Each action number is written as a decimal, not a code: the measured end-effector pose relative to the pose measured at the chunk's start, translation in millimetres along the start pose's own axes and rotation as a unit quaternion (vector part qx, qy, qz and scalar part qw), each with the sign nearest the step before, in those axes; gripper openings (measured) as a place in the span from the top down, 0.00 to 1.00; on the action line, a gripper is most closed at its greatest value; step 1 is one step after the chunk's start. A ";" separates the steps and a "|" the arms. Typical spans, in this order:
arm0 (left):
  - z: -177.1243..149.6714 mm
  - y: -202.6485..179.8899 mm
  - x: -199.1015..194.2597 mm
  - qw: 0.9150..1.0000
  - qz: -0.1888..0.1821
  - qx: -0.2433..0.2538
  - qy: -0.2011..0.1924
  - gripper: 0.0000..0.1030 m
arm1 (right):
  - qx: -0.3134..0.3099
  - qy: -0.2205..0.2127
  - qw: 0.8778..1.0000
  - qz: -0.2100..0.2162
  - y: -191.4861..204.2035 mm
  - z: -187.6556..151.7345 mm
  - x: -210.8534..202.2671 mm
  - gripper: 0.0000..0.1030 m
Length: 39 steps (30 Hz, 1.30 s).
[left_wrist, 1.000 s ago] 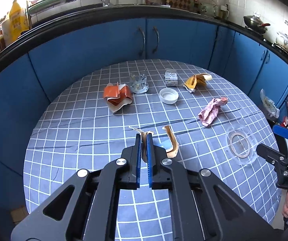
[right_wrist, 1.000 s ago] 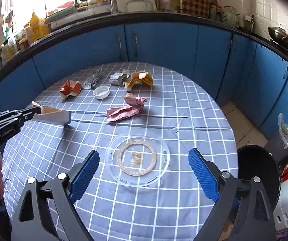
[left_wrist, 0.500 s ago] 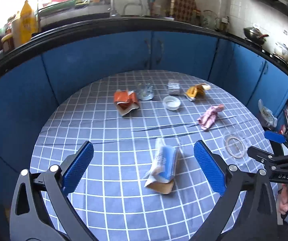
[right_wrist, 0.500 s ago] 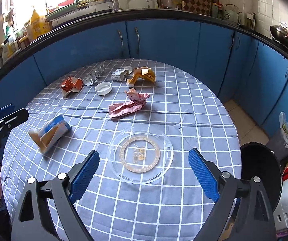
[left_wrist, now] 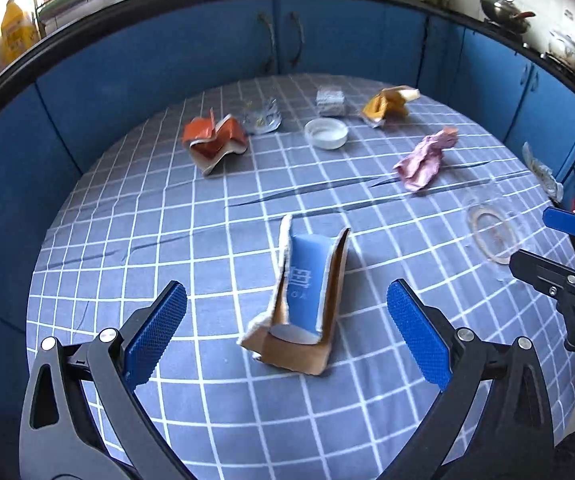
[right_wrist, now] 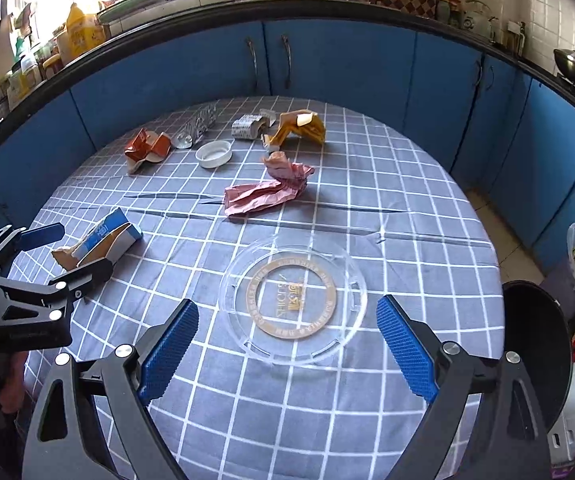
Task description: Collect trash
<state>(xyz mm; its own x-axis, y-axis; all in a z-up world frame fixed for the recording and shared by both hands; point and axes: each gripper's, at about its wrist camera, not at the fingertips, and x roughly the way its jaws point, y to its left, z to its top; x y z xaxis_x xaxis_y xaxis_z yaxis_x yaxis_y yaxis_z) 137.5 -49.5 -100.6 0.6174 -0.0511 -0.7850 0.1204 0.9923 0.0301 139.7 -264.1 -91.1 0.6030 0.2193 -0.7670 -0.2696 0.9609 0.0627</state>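
A flattened blue and brown carton (left_wrist: 307, 292) (right_wrist: 103, 240) lies on the checked tablecloth. My left gripper (left_wrist: 287, 292) (right_wrist: 85, 248) stands wide open around it, its pads well clear of the carton's sides. My right gripper (right_wrist: 287, 306) (left_wrist: 529, 236) is open just above a clear plastic lid (right_wrist: 293, 296) (left_wrist: 491, 232) with a gold ring print, nothing gripped. Farther back lie a pink wrapper (right_wrist: 267, 192) (left_wrist: 425, 158), an orange-red wrapper (left_wrist: 213, 140) (right_wrist: 145, 148), a white cap (left_wrist: 325, 133) (right_wrist: 214, 153) and a yellow wrapper (left_wrist: 385, 106) (right_wrist: 299, 126).
A small silver pack (left_wrist: 330, 100) and crumpled clear plastic (left_wrist: 263, 118) sit near the table's far edge. A black bin (right_wrist: 535, 336) stands on the floor to the table's right. Blue cabinets under a cluttered counter ring the round table (right_wrist: 427, 208). A hand shows at each gripper's handle.
My left gripper opened and let go of the carton, which dropped flat onto the cloth; the gripper then sank closer around it. My right gripper stayed open over the lid.
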 end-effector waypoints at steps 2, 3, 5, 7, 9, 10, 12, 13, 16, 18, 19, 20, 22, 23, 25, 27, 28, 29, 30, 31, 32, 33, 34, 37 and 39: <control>0.6 5.1 5.4 1.000 0.001 -0.007 0.006 0.04 | -0.001 0.005 1.000 0.005 2.1 1.4 6.4 0.14; 0.9 6.4 7.2 1.000 0.001 -0.009 0.008 0.05 | -0.002 0.007 1.000 0.006 3.0 2.1 8.7 0.14; 1.1 9.8 11.0 1.000 0.004 -0.013 0.013 0.05 | -0.004 0.012 1.000 0.005 5.1 3.8 15.6 0.14; 0.6 13.0 16.7 1.000 0.004 -0.017 0.021 0.10 | -0.005 0.017 1.000 0.004 5.9 5.6 20.8 0.14; 1.4 15.3 20.9 0.999 -0.002 -0.022 0.029 0.14 | -0.007 0.018 1.000 -0.003 6.9 6.8 24.2 0.14; 2.2 15.6 21.6 0.999 0.002 -0.022 0.029 0.14 | -0.010 0.019 1.000 -0.010 7.5 7.2 25.4 0.14; 3.5 16.3 23.5 0.999 0.002 -0.022 0.029 0.15 | -0.015 0.022 0.999 -0.026 8.2 8.1 27.0 0.14; 3.9 16.4 24.0 0.999 0.001 -0.022 0.028 0.16 | -0.015 0.022 0.999 -0.033 7.8 8.4 26.6 0.14; 4.3 15.5 24.2 0.999 0.001 -0.021 0.025 0.19 | -0.016 0.015 0.999 -0.044 4.9 8.4 21.9 0.08; 4.8 14.0 23.4 1.000 0.000 -0.019 0.021 0.26 | -0.012 0.011 0.999 -0.051 1.5 8.3 18.5 0.07; 5.0 12.8 22.8 1.000 -0.001 -0.017 0.019 0.28 | -0.010 0.010 0.998 -0.053 0.2 8.3 17.7 0.07; 5.0 11.6 21.8 1.000 -0.002 -0.015 0.017 0.32 | -0.008 0.011 0.998 -0.054 -1.7 8.4 17.7 0.07; 5.8 8.6 21.9 1.000 -0.004 -0.011 0.014 0.37 | -0.002 0.020 0.999 -0.046 -5.1 8.2 21.1 0.07; 6.0 6.9 21.4 1.000 -0.007 -0.008 0.012 0.41 | 0.006 0.023 0.999 -0.036 -7.3 8.3 22.2 0.07; 7.0 4.2 22.3 1.000 -0.006 -0.006 0.011 0.44 | 0.022 0.031 0.999 -0.020 -11.4 8.6 24.7 0.07; 8.2 3.5 23.6 1.000 -0.007 -0.007 0.011 0.44 | 0.022 0.033 0.999 -0.016 -9.4 7.5 25.4 0.07; 8.3 3.8 23.7 1.000 -0.007 -0.007 0.011 0.44 | 0.019 0.034 0.999 -0.014 -6.8 6.8 25.9 0.07; 8.5 4.0 23.9 1.000 -0.007 -0.008 0.011 0.45 | 0.015 0.034 0.999 -0.012 -4.1 5.7 26.3 0.07; 9.4 4.0 24.6 1.000 -0.007 -0.009 0.011 0.46 | 0.010 0.035 0.999 -0.012 -1.0 5.1 27.4 0.07; 10.1 3.9 25.2 1.000 -0.007 -0.009 0.011 0.46 | 0.003 0.035 0.999 -0.015 2.8 4.1 28.9 0.07; 11.0 3.6 25.8 1.000 -0.007 -0.009 0.011 0.47 | -0.001 0.036 0.999 -0.019 5.0 3.6 29.9 0.07; 11.2 3.9 25.8 1.000 -0.008 -0.010 0.011 0.47 | -0.005 0.035 0.999 -0.022 6.8 3.5 30.5 0.07; 11.9 3.8 26.3 1.000 -0.009 -0.010 0.011 0.47 | -0.006 0.034 0.999 -0.021 7.3 3.7 30.3 0.07; 12.3 3.7 26.8 1.000 -0.009 -0.009 0.009 0.48 | -0.011 0.033 0.999 -0.017 8.5 5.0 30.7 0.07; 12.6 3.7 27.2 1.000 -0.009 -0.009 0.008 0.50 | -0.011 0.035 0.999 -0.013 8.1 5.3 32.4 0.07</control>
<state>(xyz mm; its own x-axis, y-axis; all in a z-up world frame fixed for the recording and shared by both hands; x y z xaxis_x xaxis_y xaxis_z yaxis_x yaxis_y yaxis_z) 164.5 -48.6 -114.1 0.6026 -0.0682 -0.7951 0.1176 0.9930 0.0040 161.1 -248.3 -112.0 0.5559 0.1804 -0.8114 -0.2711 0.9621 0.0282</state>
